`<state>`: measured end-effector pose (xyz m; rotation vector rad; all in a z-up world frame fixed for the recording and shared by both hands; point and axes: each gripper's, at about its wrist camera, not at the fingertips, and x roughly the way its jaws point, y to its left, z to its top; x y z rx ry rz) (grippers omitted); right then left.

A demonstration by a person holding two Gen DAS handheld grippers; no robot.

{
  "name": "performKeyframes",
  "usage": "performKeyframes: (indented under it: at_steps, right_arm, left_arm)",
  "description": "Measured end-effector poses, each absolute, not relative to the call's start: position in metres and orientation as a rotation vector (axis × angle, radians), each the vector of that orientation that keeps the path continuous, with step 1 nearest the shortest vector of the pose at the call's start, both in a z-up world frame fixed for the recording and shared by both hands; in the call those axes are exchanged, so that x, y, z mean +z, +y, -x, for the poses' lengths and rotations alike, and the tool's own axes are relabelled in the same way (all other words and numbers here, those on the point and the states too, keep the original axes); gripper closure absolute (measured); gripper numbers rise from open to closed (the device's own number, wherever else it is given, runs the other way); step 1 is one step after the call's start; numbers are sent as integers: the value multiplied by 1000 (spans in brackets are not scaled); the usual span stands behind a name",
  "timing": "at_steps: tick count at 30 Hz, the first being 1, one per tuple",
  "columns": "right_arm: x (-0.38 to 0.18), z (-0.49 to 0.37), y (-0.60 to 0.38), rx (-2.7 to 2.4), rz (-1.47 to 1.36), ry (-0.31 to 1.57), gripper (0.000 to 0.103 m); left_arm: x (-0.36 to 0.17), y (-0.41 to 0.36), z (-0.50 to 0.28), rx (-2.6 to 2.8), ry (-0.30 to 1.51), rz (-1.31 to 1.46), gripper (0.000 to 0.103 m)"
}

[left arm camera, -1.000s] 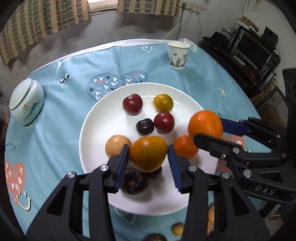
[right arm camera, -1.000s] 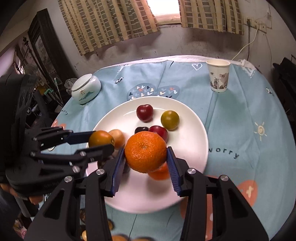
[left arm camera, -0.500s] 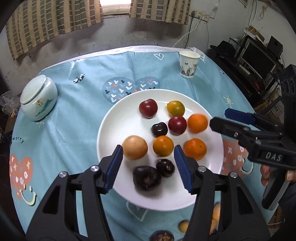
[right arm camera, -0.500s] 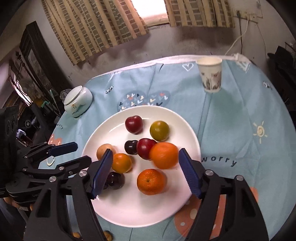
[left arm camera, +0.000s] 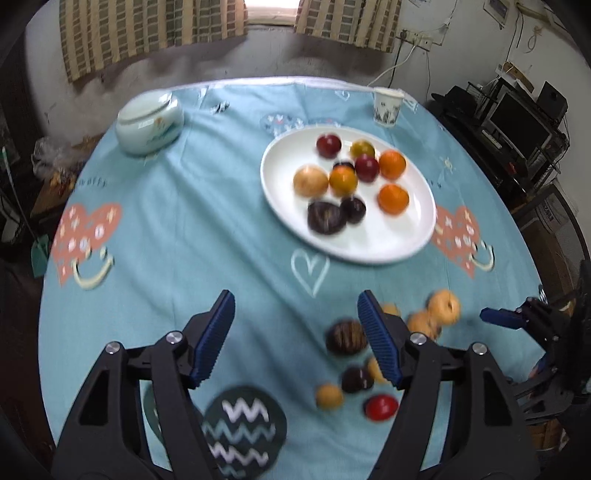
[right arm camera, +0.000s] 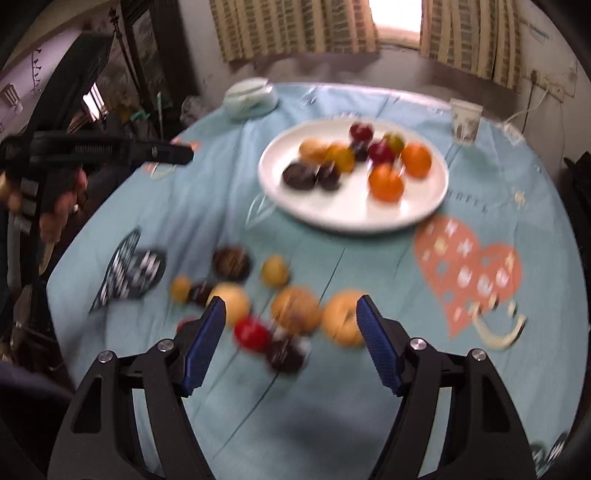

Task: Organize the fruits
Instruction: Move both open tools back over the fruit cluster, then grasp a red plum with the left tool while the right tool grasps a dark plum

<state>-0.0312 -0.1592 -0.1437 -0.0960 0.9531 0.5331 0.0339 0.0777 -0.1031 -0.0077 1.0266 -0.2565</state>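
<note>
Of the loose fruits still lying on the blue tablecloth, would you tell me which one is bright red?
The small round red fruit nearest the camera; the other loose fruits around it are yellow, tan or dark brown.

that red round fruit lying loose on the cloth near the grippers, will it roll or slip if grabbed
The red fruit looks round and glossy, so it would probably roll if nudged on the flat tablecloth. Its smooth skin may slip between the jaws. It looks small, so likely light.

Checked curtains [left arm camera: 151,37] flank a bright window [right arm camera: 395,16] on a grey wall [left arm camera: 258,62]; monitor [left arm camera: 517,123] at right.
</note>
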Motion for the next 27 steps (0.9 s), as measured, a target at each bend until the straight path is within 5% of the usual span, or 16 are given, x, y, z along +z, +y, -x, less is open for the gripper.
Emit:
performKeyframes:
  at_steps: [12,17,21,27]
  right_arm:
    - [-195,36,-152,489,159,1045,48]
    - [-197,29,-146,556,167,1078,72]
    - [-194,38,-151,561,179,1081,72]
    - [-188,47,-170,553,126,1092,72]
  left_arm:
    - [-145,37,50,-382,1177,-73,32]
    - [-160,24,56,-391,1223,-54,32]
    - [-172,15,49,-377,1243,-38,35]
    - [-190,9,35,-342,1279,-1,61]
